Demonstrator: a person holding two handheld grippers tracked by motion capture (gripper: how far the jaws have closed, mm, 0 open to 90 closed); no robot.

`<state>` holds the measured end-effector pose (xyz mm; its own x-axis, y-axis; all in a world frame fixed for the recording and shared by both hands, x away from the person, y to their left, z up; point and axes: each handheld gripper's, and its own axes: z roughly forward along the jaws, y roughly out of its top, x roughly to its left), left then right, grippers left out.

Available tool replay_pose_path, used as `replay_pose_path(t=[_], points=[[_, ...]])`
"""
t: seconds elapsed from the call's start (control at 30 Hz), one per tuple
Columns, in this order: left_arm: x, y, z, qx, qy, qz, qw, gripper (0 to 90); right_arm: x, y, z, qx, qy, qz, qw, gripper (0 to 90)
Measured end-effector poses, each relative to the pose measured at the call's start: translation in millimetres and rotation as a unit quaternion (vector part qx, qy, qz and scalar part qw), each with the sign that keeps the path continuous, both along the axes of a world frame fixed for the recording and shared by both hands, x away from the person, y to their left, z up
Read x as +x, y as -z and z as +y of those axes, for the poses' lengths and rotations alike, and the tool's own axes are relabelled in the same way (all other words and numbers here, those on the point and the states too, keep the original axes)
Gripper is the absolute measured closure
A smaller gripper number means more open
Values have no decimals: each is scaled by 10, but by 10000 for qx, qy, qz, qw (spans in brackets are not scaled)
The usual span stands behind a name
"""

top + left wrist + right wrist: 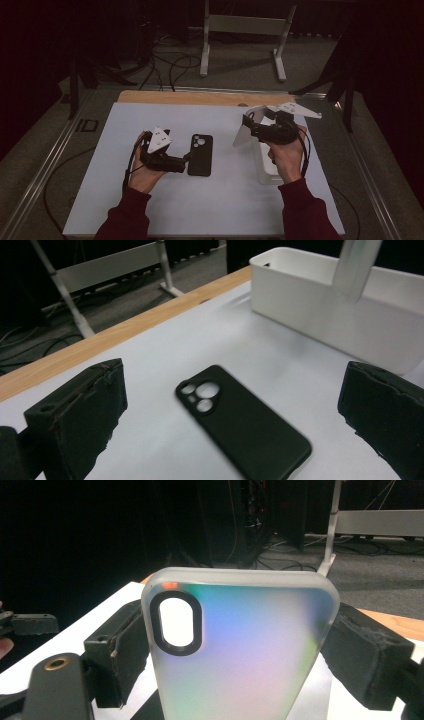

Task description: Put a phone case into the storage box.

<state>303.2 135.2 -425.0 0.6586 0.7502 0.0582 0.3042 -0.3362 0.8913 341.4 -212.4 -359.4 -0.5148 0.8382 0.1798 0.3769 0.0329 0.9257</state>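
While the left gripper rests low on the white tabletop, left of centre, its jaws stand spread wide with nothing pinched between them. In the left gripper view the two black pads flank an open stretch of white surface, and the black phone case lies flat there, ahead of them and touching neither. That case sits near the middle of the tabletop, back side up with its camera cut-outs toward the far edge, just beside the tips of the left gripper. Farther right, the right gripper is held raised above the surface, toward the far right corner. Its jaws pinch a frosted translucent phone case by its two long edges; the case stands upright between the pads, camera opening at the top, showing a faint rainbow sheen. Under the right hand, near the tabletop's right edge, stands a white open box, which the left gripper view shows as a low rectangular bin.
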Motion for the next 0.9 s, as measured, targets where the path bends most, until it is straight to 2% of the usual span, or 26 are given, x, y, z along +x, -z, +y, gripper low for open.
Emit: replay_pose_path(t=[0.5, 0.9], points=[[-77, 128, 363, 56, -333, -38, 9994, 0, 104, -7, 9, -135, 68, -32, 9999, 168], [-158, 206, 579, -11, -375, -99, 9992, 0, 171, -18, -6, -189, 137, -60, 9997, 168]])
